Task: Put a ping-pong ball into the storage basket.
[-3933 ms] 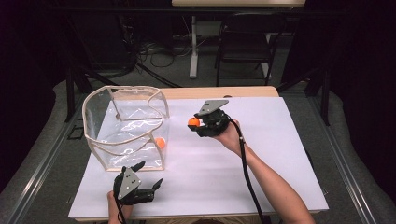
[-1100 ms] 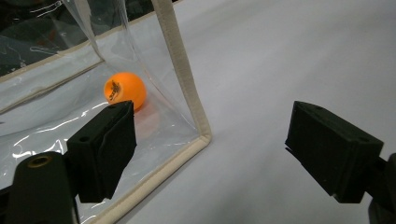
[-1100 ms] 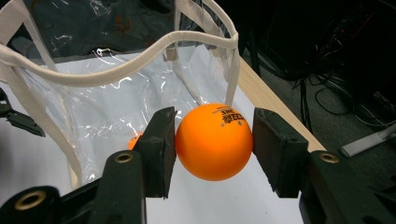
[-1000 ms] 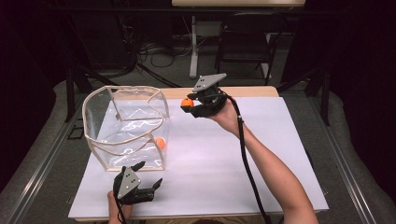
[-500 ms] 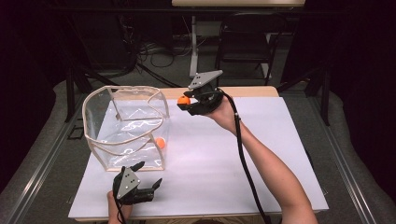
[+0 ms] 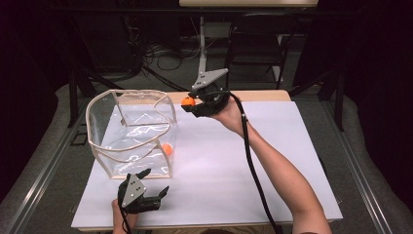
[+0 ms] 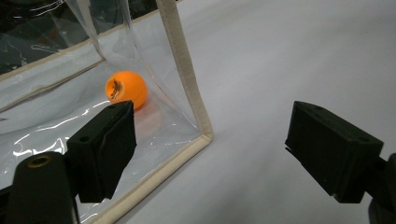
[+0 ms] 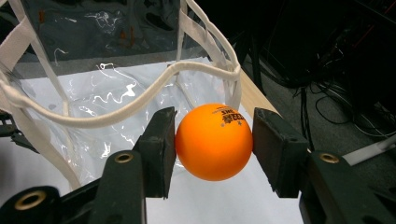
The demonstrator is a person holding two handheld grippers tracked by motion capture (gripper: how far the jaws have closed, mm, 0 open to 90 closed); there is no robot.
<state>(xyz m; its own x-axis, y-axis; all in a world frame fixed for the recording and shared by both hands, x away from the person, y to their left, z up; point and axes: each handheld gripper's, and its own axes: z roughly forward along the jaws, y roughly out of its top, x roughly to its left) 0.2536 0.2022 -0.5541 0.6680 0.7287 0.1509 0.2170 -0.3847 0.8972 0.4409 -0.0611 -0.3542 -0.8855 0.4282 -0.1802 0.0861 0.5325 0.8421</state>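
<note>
**Q:** Orange is the colour that stands out. Where is it?

**A:** Orange round ping-pong ball [image 8: 214,141], smooth plastic with small dark print, sits clamped between the two black jaws of the right gripper [image 6: 191,103]. That gripper hangs in the air just beside the far right corner of a clear plastic bag with cream fabric edging [image 6: 130,131]. The bag stands open-topped on the counter, and its wavy rim [image 8: 140,98] lies just ahead of and slightly below the ball.

**Q:** So which way does the ball have to go?

**A:** Judging from this, a short way further towards the bag's open mouth, then down. The right hand is much the nearer one to that opening.

**Q:** And the other hand?

**A:** The left gripper [image 6: 148,192] rests low at the near edge of the counter, jaws wide apart and holding nothing. It points at the bag's near corner, where a second orange ping-pong ball [image 7: 126,89] already lies inside on the bag's floor.

**Q:** What about the surface and room?

**A:** A plain white sheet [image 6: 292,161] covers the counter. Beyond it the room is dark, with loose cables on the floor and a black chair [image 6: 253,46].
</note>
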